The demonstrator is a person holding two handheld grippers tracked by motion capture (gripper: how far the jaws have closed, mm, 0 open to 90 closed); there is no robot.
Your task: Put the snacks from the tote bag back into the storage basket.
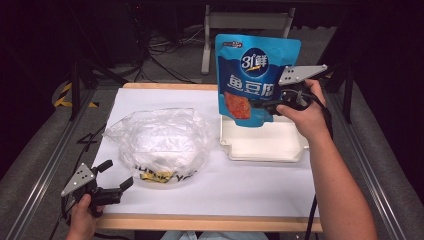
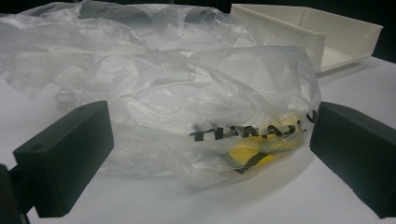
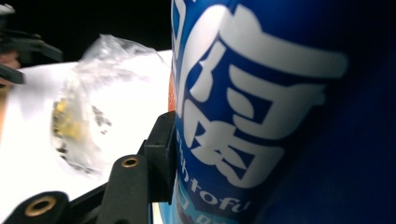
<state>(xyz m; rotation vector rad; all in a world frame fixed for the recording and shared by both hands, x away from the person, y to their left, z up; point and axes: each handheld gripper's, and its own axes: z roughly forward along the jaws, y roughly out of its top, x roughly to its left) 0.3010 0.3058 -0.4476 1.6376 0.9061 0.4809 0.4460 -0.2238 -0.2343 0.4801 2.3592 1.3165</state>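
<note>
While the high view is considered, a blue snack pouch [image 1: 255, 77] is seen held upright by the right gripper [image 1: 267, 106], whose jaws are closed on its lower part, so that the pouch hangs just above the far edge of the white tray [image 1: 265, 145]. A crumpled clear plastic bag [image 1: 160, 142] is laid on the white table sheet [image 1: 240, 192] beside the tray, and the left gripper [image 1: 116, 175] is kept near the bag with its jaws spread apart. In the left gripper view, the plastic bag [image 2: 187, 107] is found between the two separated jaws, untouched, with the tray [image 2: 322, 37] behind it. In the right gripper view, the pouch [image 3: 280, 112] is pressed against the black jaw, and the plastic bag [image 3: 88, 116] is seen farther off.
</note>
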